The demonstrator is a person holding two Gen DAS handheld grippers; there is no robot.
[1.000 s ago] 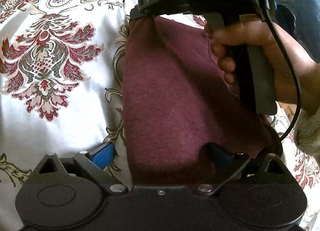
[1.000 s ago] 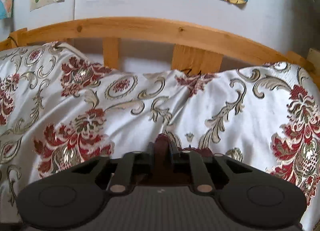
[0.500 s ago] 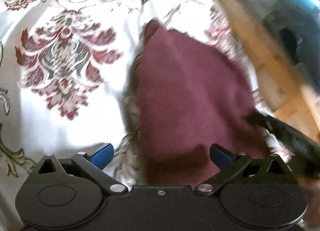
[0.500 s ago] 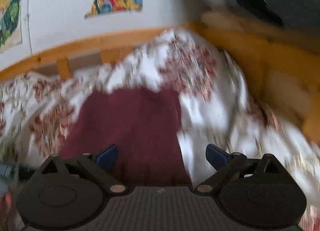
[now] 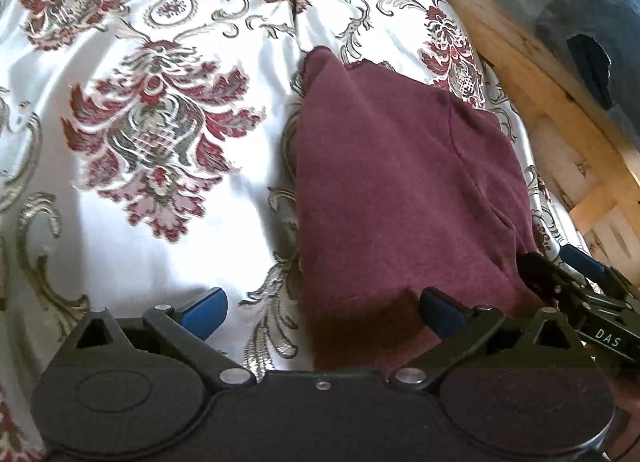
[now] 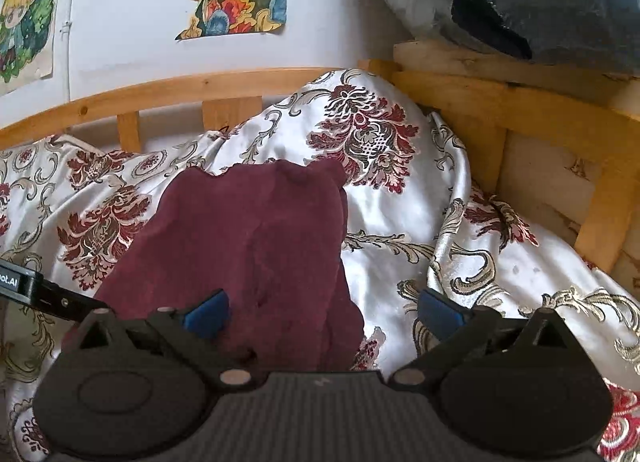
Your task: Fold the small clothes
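Maroon garment point(image 5: 400, 190) flat on floral bedspread point(image 5: 152, 134); both grippers' fingers apart, gripping nothing.

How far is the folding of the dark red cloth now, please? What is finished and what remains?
Done: the maroon garment lies on the patterned bedcover with layers doubled over. In hand: nothing; the left tool and the right tool are both open over its near edge. Left: possibly another fold or smoothing; I cannot tell.
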